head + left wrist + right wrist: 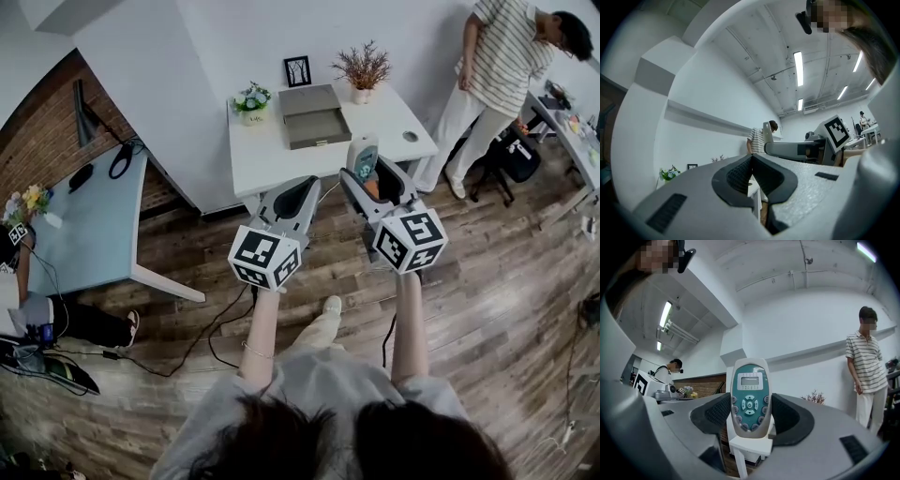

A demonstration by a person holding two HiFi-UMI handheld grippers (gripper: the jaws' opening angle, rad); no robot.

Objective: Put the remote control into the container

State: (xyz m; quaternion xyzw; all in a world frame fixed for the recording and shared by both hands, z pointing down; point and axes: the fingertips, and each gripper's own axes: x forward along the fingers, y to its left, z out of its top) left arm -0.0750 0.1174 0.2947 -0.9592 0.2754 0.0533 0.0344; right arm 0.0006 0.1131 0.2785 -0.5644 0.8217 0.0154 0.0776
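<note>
Pinching the remote (749,397) upright for carrying, the right gripper (749,417) hangs just short of the container (314,116), while the left gripper (751,174) has its jaws pressed together.

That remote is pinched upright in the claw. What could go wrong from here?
The right claw grips only the lower part of the remote control, so it might tilt or slip out on the way. The container sits on the white table between a flower pot and a dried plant; reaching in could knock one over.
</note>
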